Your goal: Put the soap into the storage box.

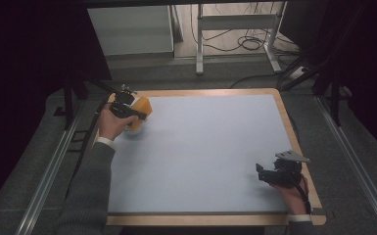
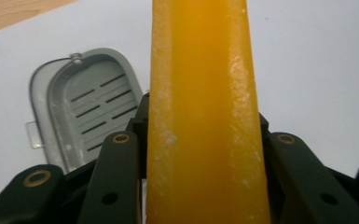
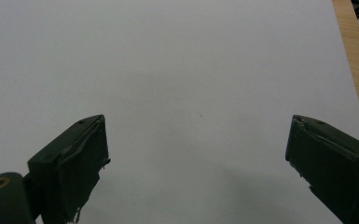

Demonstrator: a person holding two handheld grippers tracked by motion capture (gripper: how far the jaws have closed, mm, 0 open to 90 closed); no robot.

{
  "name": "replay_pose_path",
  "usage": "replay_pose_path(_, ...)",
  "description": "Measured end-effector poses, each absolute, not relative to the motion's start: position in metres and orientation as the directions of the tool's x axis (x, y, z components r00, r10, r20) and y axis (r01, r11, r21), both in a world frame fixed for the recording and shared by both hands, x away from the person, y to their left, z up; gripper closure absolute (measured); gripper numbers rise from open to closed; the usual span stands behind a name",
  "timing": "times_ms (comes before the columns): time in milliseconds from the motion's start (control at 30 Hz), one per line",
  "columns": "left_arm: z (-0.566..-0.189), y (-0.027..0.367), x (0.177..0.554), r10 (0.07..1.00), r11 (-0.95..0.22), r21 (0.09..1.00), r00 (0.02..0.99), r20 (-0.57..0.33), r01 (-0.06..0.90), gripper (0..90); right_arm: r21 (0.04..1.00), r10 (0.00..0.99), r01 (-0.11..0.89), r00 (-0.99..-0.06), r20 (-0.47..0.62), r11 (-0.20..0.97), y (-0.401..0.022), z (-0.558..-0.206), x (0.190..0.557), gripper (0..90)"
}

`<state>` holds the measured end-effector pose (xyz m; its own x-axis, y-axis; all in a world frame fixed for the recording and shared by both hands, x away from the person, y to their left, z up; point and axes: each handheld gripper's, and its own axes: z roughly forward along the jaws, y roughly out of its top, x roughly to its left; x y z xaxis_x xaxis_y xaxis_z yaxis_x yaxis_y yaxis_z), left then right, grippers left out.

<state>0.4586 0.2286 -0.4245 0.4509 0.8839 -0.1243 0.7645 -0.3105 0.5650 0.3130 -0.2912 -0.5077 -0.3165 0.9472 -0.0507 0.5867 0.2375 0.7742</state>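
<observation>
Orange block (image 2: 205,121) clamped in left gripper (image 2: 205,154) hides grey slotted lid (image 2: 86,100).

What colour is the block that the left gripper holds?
Orange-yellow block, with whitish specks; the left gripper view shows it best.

1. A table (image 1: 294,147) with a pale blue-grey top and a light wooden border is occupying the centre of the high view.
2. Grey carpeted floor (image 1: 367,132) is surrounding the table on all sides.
3. Metal rails (image 1: 44,181) are running along the floor at the left and right of the table.
4. A white metal frame (image 1: 235,22) is standing on the floor beyond the far edge.
5. Black cables (image 1: 247,44) are lying looped beneath that frame.
6. A pale cabinet (image 1: 129,29) is standing at the far left.
7. Dark curtains (image 1: 24,73) are hanging at both sides, leaving the margins in shadow.
8. Light is falling evenly on the tabletop.
</observation>
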Motion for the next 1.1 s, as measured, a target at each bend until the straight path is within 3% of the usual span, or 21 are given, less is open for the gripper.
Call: replay_pose_path(1100,-0.454,0.260,0.487,0.937,-0.153,0.550,0.297,-0.183,0.821,60.4,0.774,0.949,0.588,-0.312,-0.048,0.233,-0.294,-0.509,0.313,5.8)
